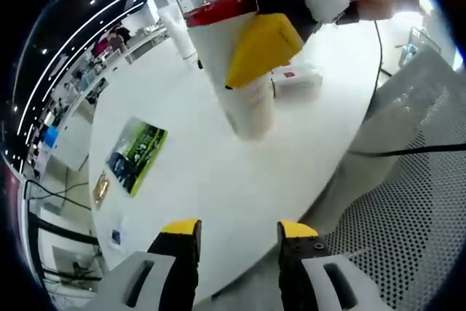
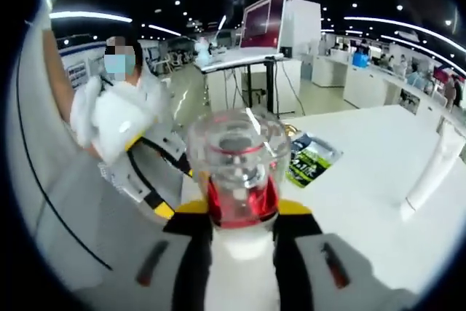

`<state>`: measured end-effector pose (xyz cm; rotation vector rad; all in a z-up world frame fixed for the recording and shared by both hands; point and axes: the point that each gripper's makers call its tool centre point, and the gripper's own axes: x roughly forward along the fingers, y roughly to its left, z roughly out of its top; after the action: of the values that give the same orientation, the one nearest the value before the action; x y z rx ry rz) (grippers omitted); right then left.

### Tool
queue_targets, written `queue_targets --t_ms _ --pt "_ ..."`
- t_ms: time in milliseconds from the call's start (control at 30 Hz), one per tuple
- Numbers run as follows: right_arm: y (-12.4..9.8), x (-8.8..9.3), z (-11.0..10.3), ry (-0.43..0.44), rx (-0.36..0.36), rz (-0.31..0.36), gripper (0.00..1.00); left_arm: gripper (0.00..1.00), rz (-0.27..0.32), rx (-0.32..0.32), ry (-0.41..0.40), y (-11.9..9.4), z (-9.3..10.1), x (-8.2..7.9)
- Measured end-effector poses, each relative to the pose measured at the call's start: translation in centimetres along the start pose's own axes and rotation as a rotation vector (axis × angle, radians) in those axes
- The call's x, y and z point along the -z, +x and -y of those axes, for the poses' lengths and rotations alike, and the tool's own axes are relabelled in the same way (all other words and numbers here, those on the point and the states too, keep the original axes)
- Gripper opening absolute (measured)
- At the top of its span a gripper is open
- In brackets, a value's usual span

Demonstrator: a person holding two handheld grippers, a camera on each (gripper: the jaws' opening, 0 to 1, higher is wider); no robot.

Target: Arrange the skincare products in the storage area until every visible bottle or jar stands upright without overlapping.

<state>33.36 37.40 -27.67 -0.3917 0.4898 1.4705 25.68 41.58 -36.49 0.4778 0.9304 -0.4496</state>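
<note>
- My right gripper (image 2: 242, 213) is clamped on a white bottle (image 2: 240, 242) with a red collar and clear cap — jaws pressed to both sides of it, bottle at 6 o'clock in the right gripper view, cap toward the camera.
- In the left gripper view that same bottle (image 1: 237, 71) sits at 12 o'clock, held off the white table (image 1: 218, 172), with the right gripper's yellow-tipped jaw (image 1: 263, 47) across it.
- My left gripper (image 1: 239, 232) is at 6 o'clock in its own view, jaws wide apart and holding nothing, over the table's near edge.
- A white tube (image 2: 435, 172) stands upright on the table at 3 o'clock in the right gripper view; in the left gripper view it (image 1: 177, 30) is at 11 o'clock, well apart from the bottle.
- Green-and-black leaflet (image 1: 137, 154) lies flat at 9 o'clock in the left gripper view; in the right gripper view it (image 2: 312, 158) is just behind the cap.
- Small white box (image 1: 297, 78) with a red mark lies on the table just right of the bottle.
- A person in white (image 2: 120, 111) is at 10 o'clock in the right gripper view.
</note>
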Motion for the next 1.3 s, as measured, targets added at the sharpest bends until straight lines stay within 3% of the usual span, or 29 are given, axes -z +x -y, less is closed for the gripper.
queue_targets --t_ms 233,400,767,1033,1300 --pt "-3.8 -2.1 7.4 -0.031 0.116 0.024 0.31 0.43 -0.007 0.009 0.002 0.0 0.2 0.1" --pt "-6.1 -1.9 11.8 -0.025 0.177 0.016 0.31 0.43 -0.005 0.011 0.003 0.1 0.3 0.1" --pt "-8.9 -1.4 17.7 -0.004 0.253 -0.001 0.31 0.42 -0.005 0.012 -0.003 0.1 0.3 0.1" --pt "-9.9 -0.7 21.4 0.034 0.268 -0.014 0.31 0.41 -0.006 0.019 -0.009 0.1 0.4 0.1" --pt "-10.5 1.6 25.4 0.149 0.304 -0.001 0.31 0.39 -0.009 0.024 -0.003 0.2 0.5 0.1"
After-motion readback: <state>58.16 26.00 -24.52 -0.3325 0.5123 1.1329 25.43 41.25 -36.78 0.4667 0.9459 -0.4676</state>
